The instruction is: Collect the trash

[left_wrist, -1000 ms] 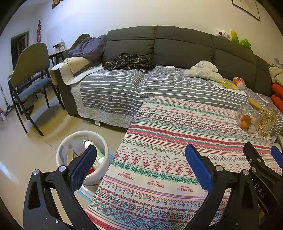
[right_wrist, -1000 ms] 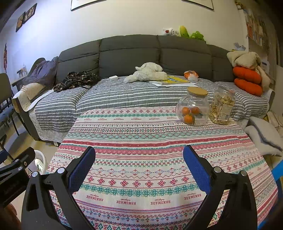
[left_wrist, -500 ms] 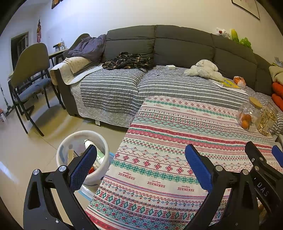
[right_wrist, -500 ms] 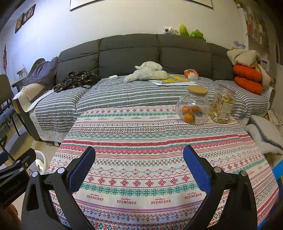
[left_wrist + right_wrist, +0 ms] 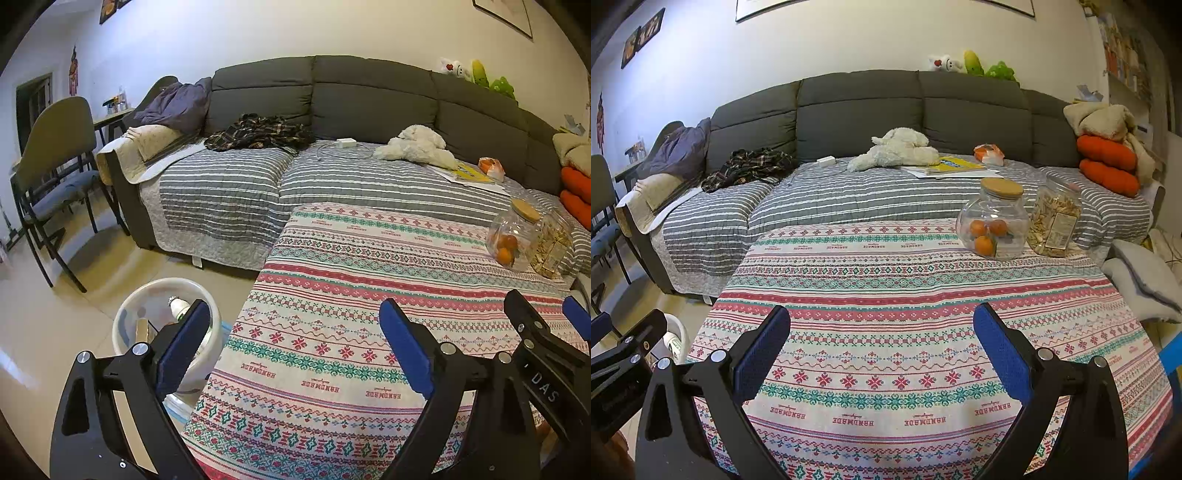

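Floor-level trash bin (image 5: 127,325) sits behind left gripper (image 5: 291,347).

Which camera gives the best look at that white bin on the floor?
The left wrist view. There the white bin shows its open top, with a bottle and other trash inside, partly behind one blue finger pad. In the right wrist view only a sliver of the bin's rim peeks out at the left edge beside the table.

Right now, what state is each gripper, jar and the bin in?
left gripper: open, empty, jaws just closing slightly
right gripper: open, empty
round glass jar: upright, cork lid on, holds oranges
snack jar: upright, nearly full
white trash bin: uncovered, trash inside
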The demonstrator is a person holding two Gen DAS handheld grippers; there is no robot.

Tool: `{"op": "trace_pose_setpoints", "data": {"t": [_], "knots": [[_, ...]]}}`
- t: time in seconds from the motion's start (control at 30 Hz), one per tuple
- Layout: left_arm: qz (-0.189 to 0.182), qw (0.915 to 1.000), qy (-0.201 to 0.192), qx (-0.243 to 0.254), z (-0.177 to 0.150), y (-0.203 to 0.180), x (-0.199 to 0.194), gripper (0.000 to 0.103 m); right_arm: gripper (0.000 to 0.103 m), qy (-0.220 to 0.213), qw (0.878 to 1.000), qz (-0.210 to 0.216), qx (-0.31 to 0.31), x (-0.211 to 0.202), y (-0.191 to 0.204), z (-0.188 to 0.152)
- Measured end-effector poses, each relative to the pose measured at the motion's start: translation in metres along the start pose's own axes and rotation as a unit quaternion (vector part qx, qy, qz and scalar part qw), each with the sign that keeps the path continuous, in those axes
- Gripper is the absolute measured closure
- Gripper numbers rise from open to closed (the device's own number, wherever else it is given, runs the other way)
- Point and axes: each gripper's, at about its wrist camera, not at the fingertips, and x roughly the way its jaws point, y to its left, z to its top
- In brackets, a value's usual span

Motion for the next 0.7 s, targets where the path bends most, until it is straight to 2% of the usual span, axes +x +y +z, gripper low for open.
{"op": "trace_pose_setpoints", "data": {"t": [0.4,0.53,0.7], "knots": [[0.0,1.0,-0.008,0.005,0.0001,-0.0046,-0.0027,0.015,0.006,-0.001,1.0,-0.002,0.0,-0.0003,-0.0019,-0.0009],[-0.002,0.9999,-0.006,-0.008,0.0014,-0.0014,-0.0037,0.007,0.006,-0.001,1.0,-0.003,0.003,-0.0004,-0.002,-0.0011],[0.001,0.9999,0.0,-0.017,0.0014,0.0006,-0.0022,0.007,0.007,0.0,1.0,-0.001,0.004,-0.0003,-0.0026,-0.0018]]}}
